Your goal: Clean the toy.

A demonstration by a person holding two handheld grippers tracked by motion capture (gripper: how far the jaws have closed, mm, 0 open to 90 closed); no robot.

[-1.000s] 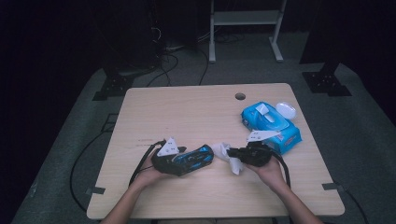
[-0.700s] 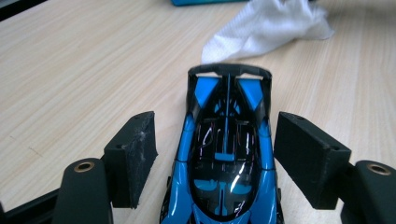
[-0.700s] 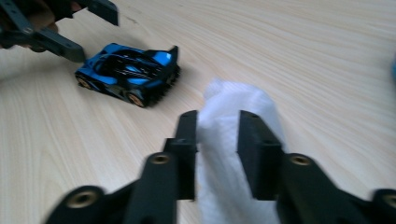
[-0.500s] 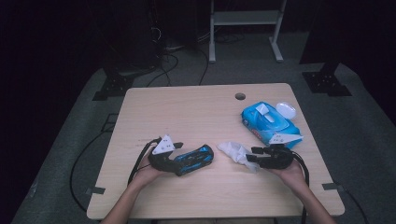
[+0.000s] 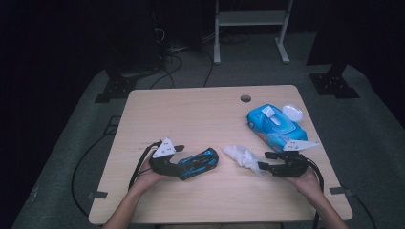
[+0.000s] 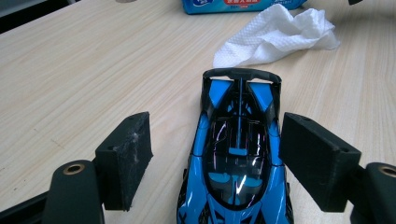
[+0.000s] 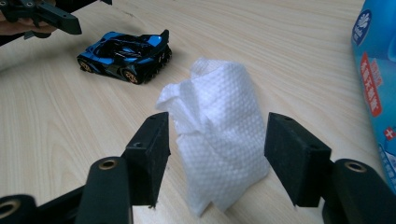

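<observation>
The left gripper view looks along the blue toy car [image 6: 238, 158], which stands on the counter [image 6: 84, 74] between the two jaws of the left gripper [image 6: 212, 161]. The jaws are apart and have just been opening; there is a gap between the left pad and the car, while the right pad stands just beside the car's flank, and I cannot tell whether it touches. Ahead of this gripper, past the car's rear wing, lies the crumpled white wipe [image 6: 280, 35], and behind the wipe is the edge of the blue wipes pack [image 6: 238, 5]. Its label has white characters on red, too small to read.

In the right gripper view, the jaws of the right gripper [image 7: 215, 158] also stand apart and have just been opening. The wipe lies between them on the counter, with a clear gap to each pad. To the right of this gripper is the pack, with a round white logo and a red label; the writing cannot be read.

In the high view both hands rest low on the counter, the left hand [image 5: 148, 179] behind its gripper and the right hand [image 5: 305, 180] behind its own, and the two grippers point toward each other.
</observation>
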